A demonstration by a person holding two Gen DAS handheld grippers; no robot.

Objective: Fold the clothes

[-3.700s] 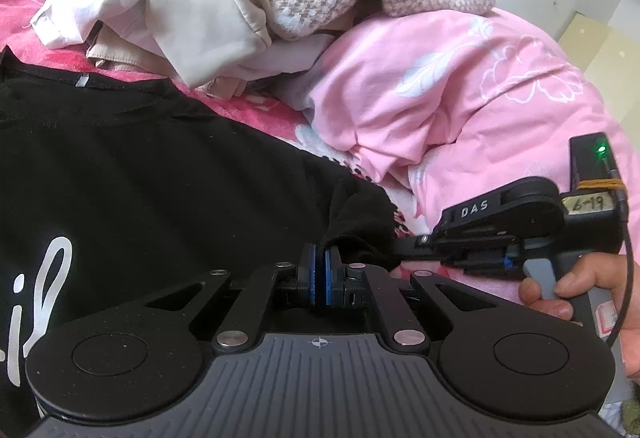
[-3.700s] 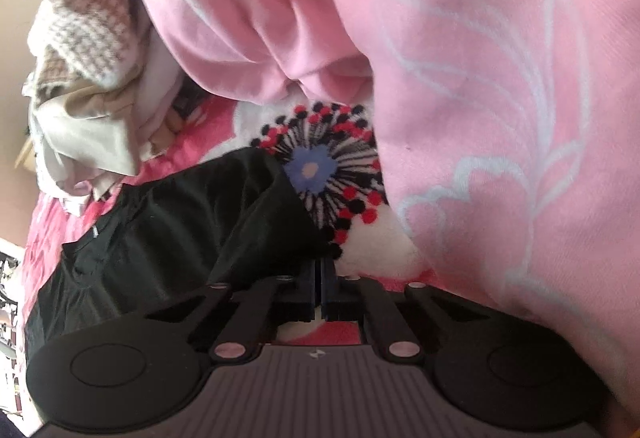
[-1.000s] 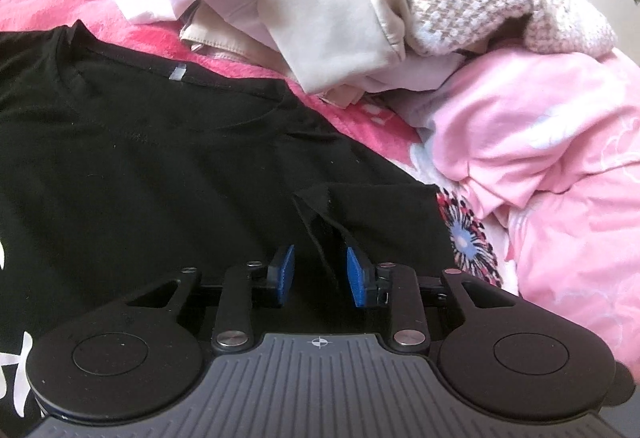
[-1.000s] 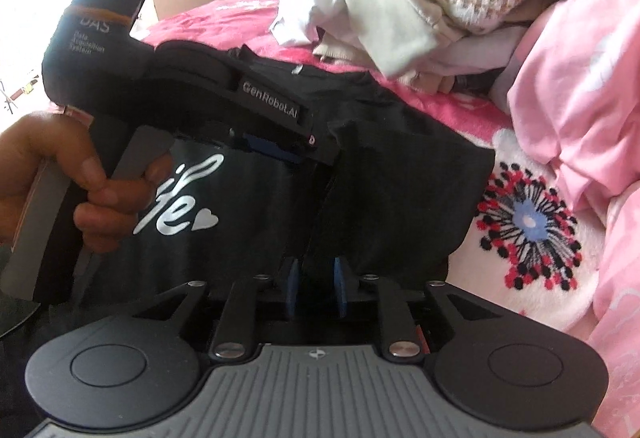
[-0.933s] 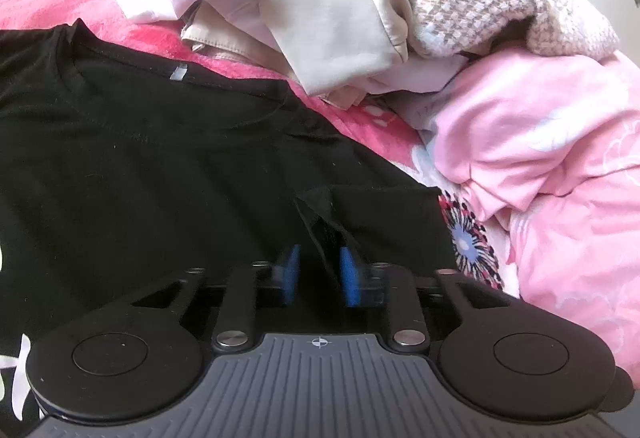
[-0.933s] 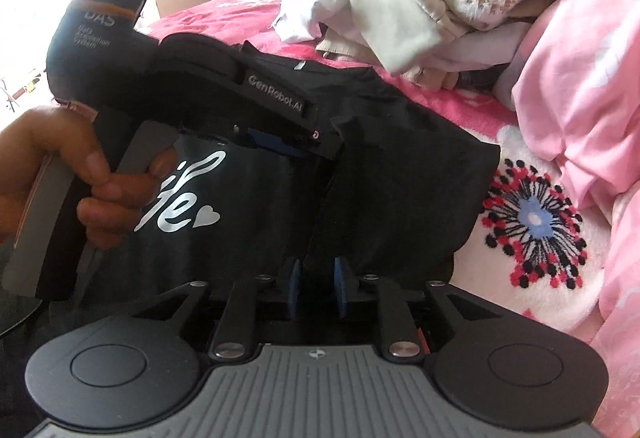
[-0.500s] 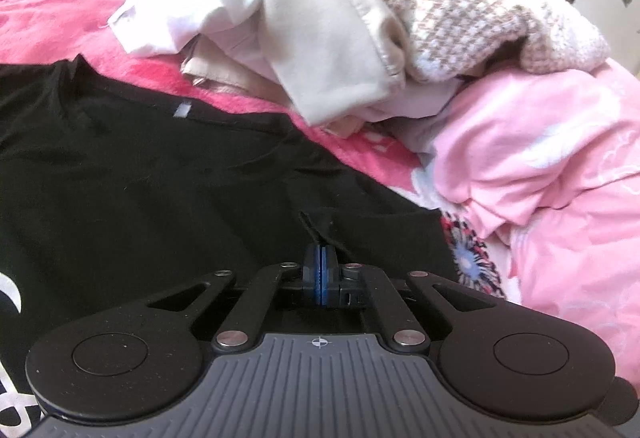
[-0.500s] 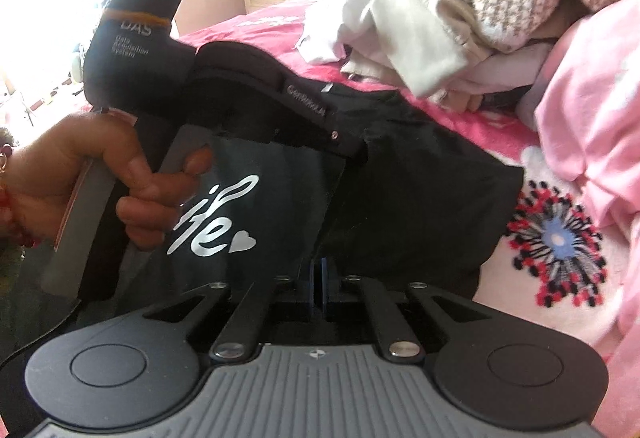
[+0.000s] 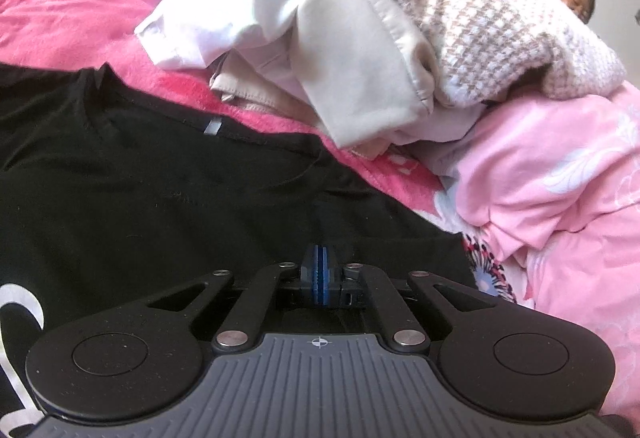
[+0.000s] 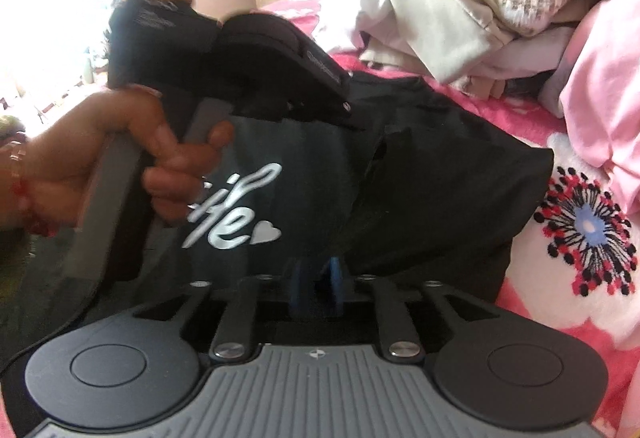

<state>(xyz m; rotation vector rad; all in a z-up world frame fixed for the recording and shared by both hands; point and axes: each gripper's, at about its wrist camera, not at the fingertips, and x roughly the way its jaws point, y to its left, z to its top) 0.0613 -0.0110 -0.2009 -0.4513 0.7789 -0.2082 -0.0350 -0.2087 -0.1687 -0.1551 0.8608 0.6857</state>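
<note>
Lying face up on the pink floral bedspread [image 9: 80, 22], black T-shirt [image 9: 140, 190] with white script lettering [image 10: 236, 214] and a small heart on its chest, grey neck label toward the heap of pale clothes [image 9: 320, 50], right sleeve folded inward over the body beside the printed dark flower [image 10: 588, 230].

Left gripper [image 9: 319, 272]: blue pads pressed flat together, pinching the sleeve fabric (apart around that edge a second ago, clamped since). Right gripper [image 10: 316, 284]: blurred, pads parted with dark cloth showing in the gap, jaws just opened from a closed pinch half a second back; grip on the fabric not discernible. Left hand [image 10: 120, 158] wrapped around its tool's handle, above the lettering, raised a little versus a second ago.
</note>
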